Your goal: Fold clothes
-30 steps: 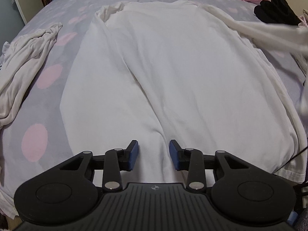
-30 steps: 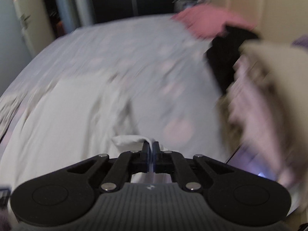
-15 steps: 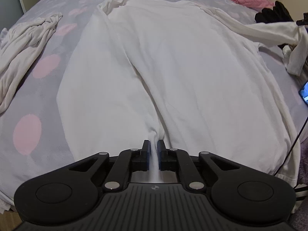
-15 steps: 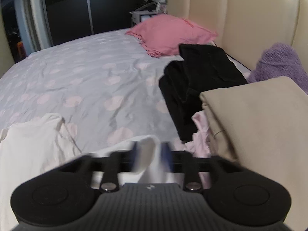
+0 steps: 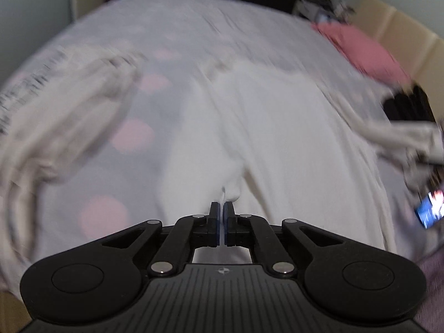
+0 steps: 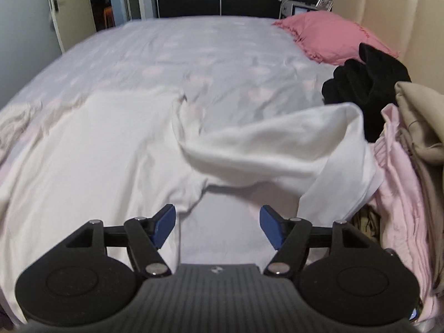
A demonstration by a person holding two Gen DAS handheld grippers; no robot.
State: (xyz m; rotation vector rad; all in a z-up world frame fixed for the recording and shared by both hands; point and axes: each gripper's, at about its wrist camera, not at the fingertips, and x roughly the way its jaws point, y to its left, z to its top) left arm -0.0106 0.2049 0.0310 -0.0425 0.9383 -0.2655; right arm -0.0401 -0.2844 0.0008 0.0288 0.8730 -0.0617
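Pinching white shirt (image 5: 277,138) hem: left claw (image 5: 223,208), pads pressed together on a fold of fabric. Left view blurred; cream garment (image 5: 63,116) bunched far left on bed (image 5: 177,36), well apart from shirt. Shirt body spread flat mid-bed. Far half of bed open, bare grey sheet with pink dots. Right claw (image 6: 219,219) spread and opening, nothing between pads, hovering over shirt's right edge; loose sleeve (image 6: 277,144) draped just ahead. Crowded right edge: pink pillow (image 6: 327,36), black garment (image 6: 363,83), beige and pale pink clothes pile (image 6: 410,149).
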